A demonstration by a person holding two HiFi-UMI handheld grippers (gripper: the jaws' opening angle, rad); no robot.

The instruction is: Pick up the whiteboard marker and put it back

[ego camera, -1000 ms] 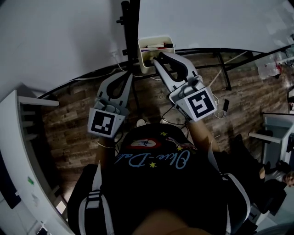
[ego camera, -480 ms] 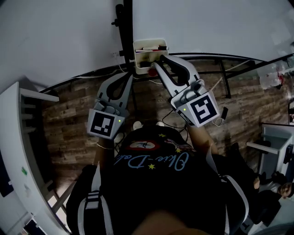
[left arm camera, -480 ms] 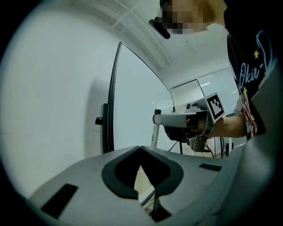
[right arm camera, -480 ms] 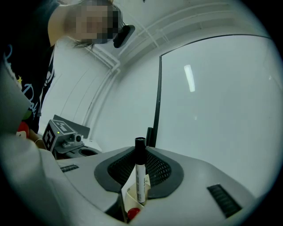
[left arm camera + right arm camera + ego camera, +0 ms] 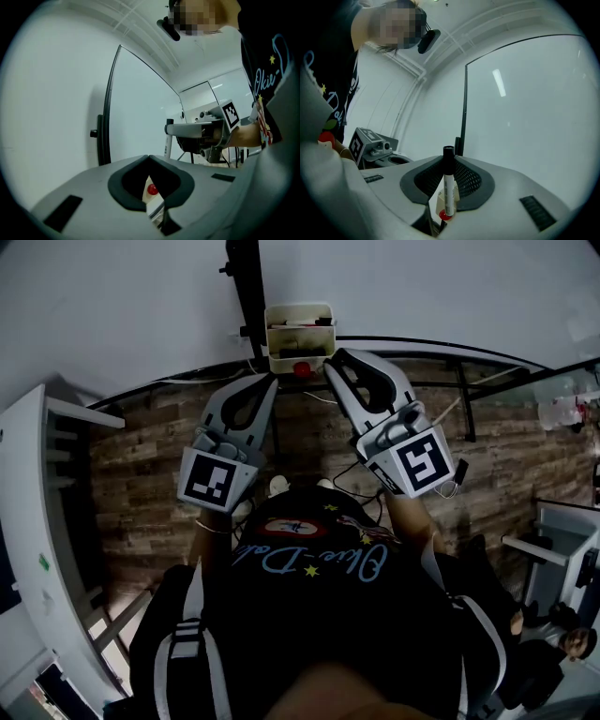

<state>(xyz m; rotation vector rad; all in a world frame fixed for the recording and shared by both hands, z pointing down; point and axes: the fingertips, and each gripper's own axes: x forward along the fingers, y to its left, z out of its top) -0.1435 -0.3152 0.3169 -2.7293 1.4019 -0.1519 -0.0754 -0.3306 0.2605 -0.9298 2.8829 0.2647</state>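
Note:
A whiteboard marker (image 5: 449, 187), white with a black cap, stands upright between the jaws of my right gripper (image 5: 448, 160), which is shut on it. The left gripper view shows the same marker (image 5: 167, 147) sticking down from the right gripper's tip. In the head view the right gripper (image 5: 335, 358) sits at the right front corner of a cream holder (image 5: 323, 337) fixed at the whiteboard's lower edge, with pens inside. A red knob (image 5: 302, 369) shows under the holder. My left gripper (image 5: 269, 381) is shut and empty, just below and left of the holder.
The whiteboard (image 5: 431, 287) fills the top of the head view, with a black stand post (image 5: 246, 287) left of the holder. A white shelf unit (image 5: 37, 521) stands at the left. Cables trail over the wooden floor (image 5: 141, 484).
The holder and both grippers sit higher in the head view. The right gripper's tip, which overlapped the holder's front, is now at its right corner. Both jaws look unchanged.

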